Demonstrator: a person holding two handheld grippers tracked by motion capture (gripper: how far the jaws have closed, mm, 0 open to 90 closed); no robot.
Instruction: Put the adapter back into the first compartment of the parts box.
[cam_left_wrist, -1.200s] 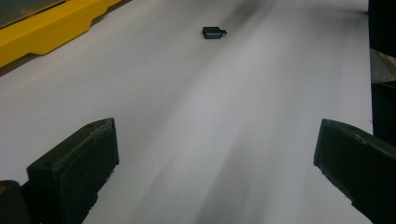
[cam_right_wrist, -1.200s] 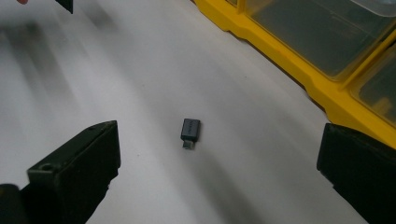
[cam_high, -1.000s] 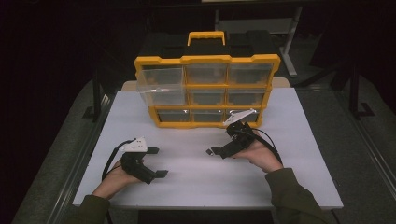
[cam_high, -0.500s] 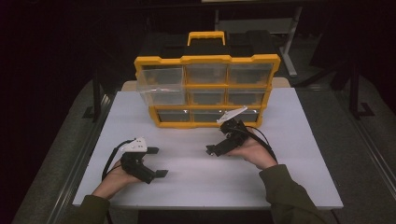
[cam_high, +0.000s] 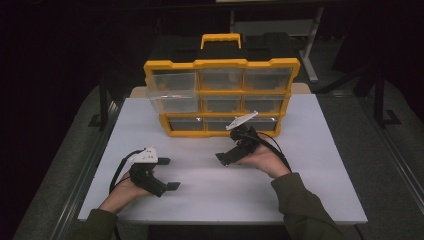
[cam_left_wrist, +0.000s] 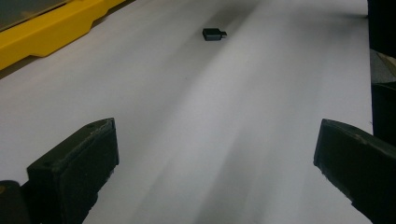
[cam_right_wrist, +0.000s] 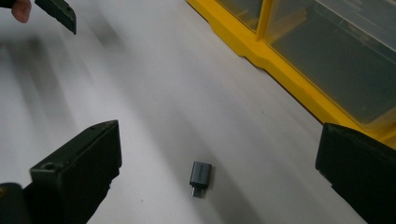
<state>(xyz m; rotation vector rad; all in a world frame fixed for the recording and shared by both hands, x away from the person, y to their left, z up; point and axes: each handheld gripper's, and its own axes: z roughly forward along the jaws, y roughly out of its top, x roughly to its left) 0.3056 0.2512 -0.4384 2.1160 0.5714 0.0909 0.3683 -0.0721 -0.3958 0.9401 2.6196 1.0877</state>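
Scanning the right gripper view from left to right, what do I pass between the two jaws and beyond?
Left black jaw, then the small grey adapter lying on the white table, then the yellow organizer edge with its clear drawers, then the right black jaw.

I see a white worktop (cam_high: 320, 190), flat and matte. A yellow organizer case (cam_high: 222, 97) with clear drawers stands upright at its far middle. A small dark adapter (cam_right_wrist: 200, 178) lies flat on the bare surface near the case's lower front edge, apart from it, plug end pointing away from the case.
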